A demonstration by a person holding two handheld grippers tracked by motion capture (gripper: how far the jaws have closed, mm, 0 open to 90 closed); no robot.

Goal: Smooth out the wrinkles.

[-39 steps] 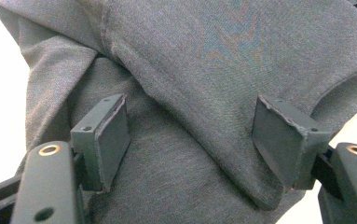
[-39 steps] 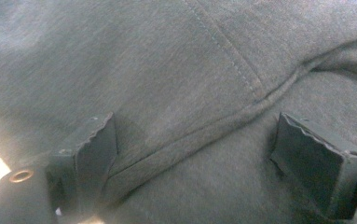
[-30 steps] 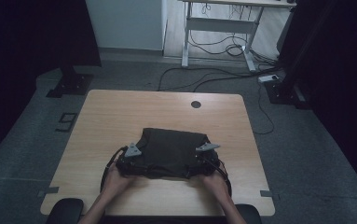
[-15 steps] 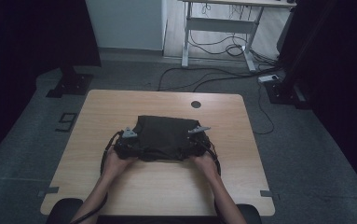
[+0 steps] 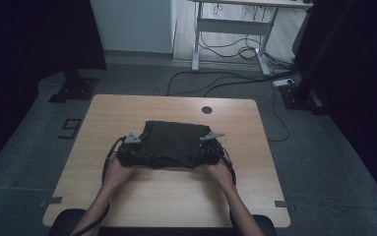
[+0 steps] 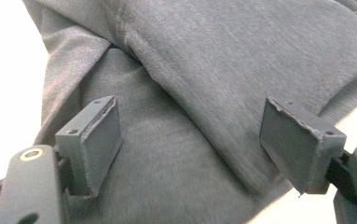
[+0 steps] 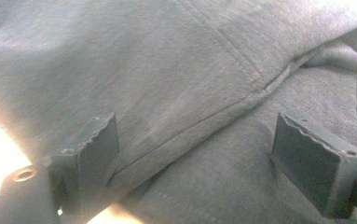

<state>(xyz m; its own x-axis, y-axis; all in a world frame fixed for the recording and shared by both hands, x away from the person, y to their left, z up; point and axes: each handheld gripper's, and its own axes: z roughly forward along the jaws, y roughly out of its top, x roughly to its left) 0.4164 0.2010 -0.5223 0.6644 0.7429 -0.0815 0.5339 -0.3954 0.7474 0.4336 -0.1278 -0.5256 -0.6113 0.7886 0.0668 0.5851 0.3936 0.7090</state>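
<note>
The folded garment [image 5: 171, 143] is plain dark grey, unpatterned, with tone-on-tone seams. Under it the surface [image 5: 127, 110] is pale wood grain, with a black round hole beyond the garment. Each tool, left [image 6: 192, 140] and right [image 7: 213, 158], has black jaws.

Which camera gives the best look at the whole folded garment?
The high view: the garment shows entire on the table. The left gripper view and right gripper view show close-up grey fabric with folds and seams, not its outline.

The garment [image 5: 171, 142] is soft grey knit cloth — matt, faintly fuzzy, with stitched seams; the counter [image 5: 127, 105] is pale wood-grain laminate — smooth.
</note>
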